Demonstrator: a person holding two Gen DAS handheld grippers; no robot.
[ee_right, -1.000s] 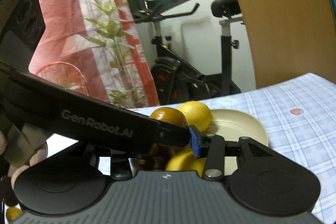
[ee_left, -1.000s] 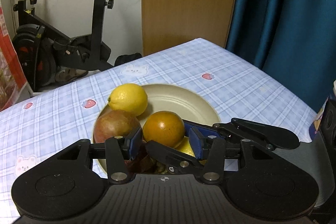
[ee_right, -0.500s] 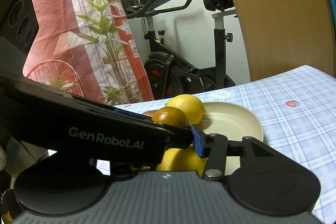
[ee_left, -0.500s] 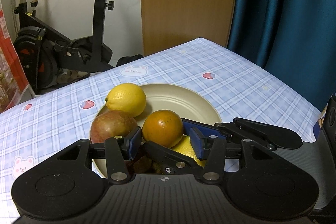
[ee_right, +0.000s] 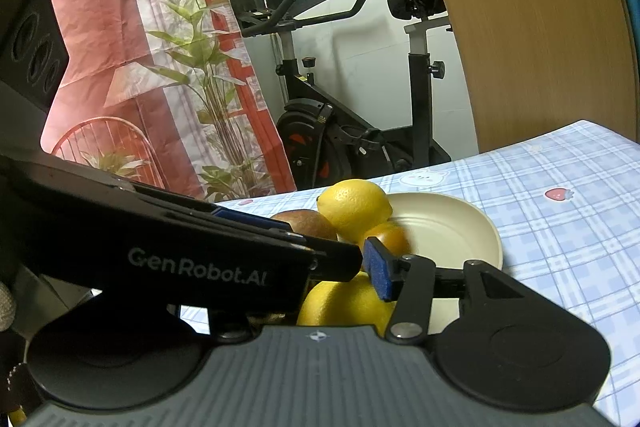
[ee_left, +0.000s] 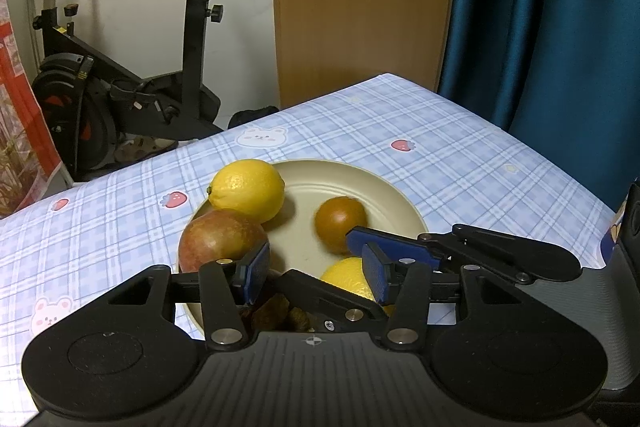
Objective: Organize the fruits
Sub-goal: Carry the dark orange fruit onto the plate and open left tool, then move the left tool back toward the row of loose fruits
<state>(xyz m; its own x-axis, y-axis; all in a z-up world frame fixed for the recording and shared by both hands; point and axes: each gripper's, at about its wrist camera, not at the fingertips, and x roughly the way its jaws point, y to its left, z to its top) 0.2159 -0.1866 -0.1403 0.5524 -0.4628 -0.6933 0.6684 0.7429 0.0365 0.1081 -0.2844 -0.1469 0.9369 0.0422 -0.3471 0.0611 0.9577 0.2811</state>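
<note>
Risk first. The small dark-orange round fruit point(ee_left: 340, 218) sits free on the round cream-coloured plate point(ee_left: 384, 187), just beyond my left claw point(ee_left: 316, 273), and its outline is smeared, so I judge it may be rolling. If it runs toward the plate's far rim it could leave the plate and cross the blue-checked cloth surface point(ee_left: 460, 155); nothing there would stop it. Second risk: my two claws are crowded over the near edge of the plate. My right claw point(ee_left: 384, 247) reaches in from the right, across the front of the left one. A careless move by either could knock the other, or nudge the fruit beneath.

Claw state: left claw released, blue pads apart, nothing pressed between them. Right claw's jaws are opening. In its own view the left tool's body covers one finger; from the left view, I see no fruit gripped.

Plate contents, placed from the small orange fruit:
- large yellow lemon point(ee_left: 248, 189), to its left, at the far-left rim
- reddish-brown apple-like fruit point(ee_left: 220, 239), left and nearer, touching the lemon
- second yellow citrus point(ee_left: 346, 277), nearer, partly hidden by the claws
- small brown lumps point(ee_left: 276, 313) at the near rim, too hidden to name
</note>
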